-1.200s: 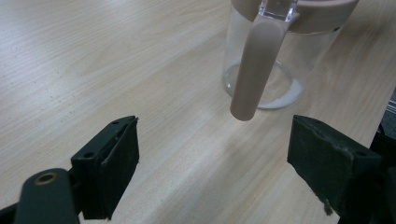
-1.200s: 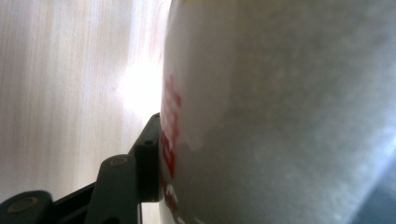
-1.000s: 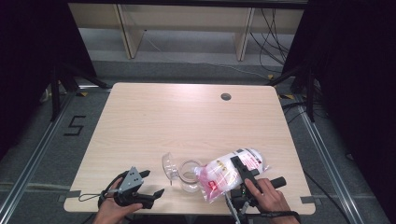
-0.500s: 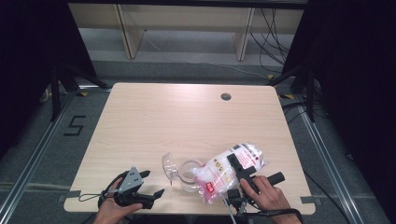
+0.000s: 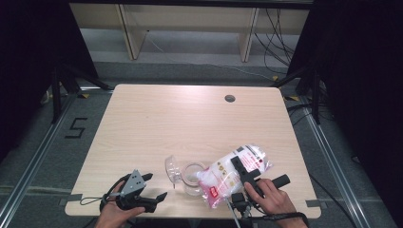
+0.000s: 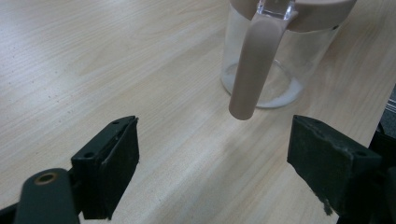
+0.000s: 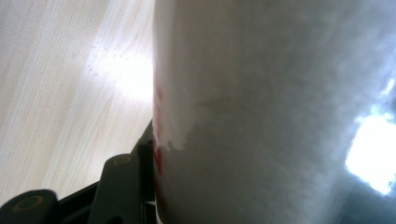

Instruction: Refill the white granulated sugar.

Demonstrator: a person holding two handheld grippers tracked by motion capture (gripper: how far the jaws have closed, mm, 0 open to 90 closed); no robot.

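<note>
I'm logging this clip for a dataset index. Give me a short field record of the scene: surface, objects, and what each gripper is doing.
surface: light wooden table
jug: clear glass jug with beige handle, upright near the front edge, thin white layer at its bottom
bag: plastic bag of white powder, tilted beside the jug
left gripper: jaws open, empty, facing the jug's handle
right gripper: jaws shut on the bag

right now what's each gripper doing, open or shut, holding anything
Left gripper: open, empty, facing the jar.
Right gripper: shut on the white bag.
</note>
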